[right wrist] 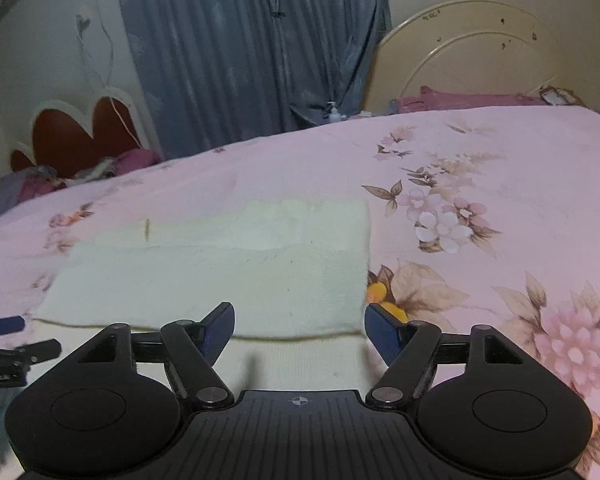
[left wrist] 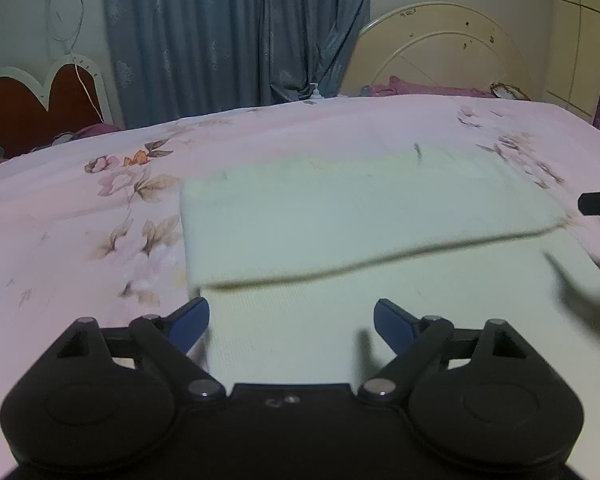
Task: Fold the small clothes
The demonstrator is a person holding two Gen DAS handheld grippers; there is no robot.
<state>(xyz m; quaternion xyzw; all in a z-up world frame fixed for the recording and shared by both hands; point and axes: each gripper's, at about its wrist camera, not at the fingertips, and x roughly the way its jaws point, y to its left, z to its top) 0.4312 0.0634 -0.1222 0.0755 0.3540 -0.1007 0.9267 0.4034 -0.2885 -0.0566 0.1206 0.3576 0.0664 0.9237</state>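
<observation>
A cream knit garment (left wrist: pixel 360 220) lies flat on the pink floral bedspread (left wrist: pixel 80 208), with its far part folded over toward me. Its fold edge runs across just ahead of my left gripper (left wrist: pixel 291 320). That gripper is open and empty, jaws wide apart over the garment's near left part. The garment also shows in the right wrist view (right wrist: pixel 220 280). My right gripper (right wrist: pixel 299 328) is open and empty above the garment's near right corner. The left gripper's tip (right wrist: pixel 0 326) shows at the right wrist view's left edge.
A cream round headboard (left wrist: pixel 448 48) and magenta bedding stand at the far right. Blue curtains (left wrist: pixel 236 32) hang behind the bed. A red and white heart-shaped headboard (left wrist: pixel 40 96) stands at the far left. A small pump bottle (right wrist: pixel 334 112) sits by the curtain.
</observation>
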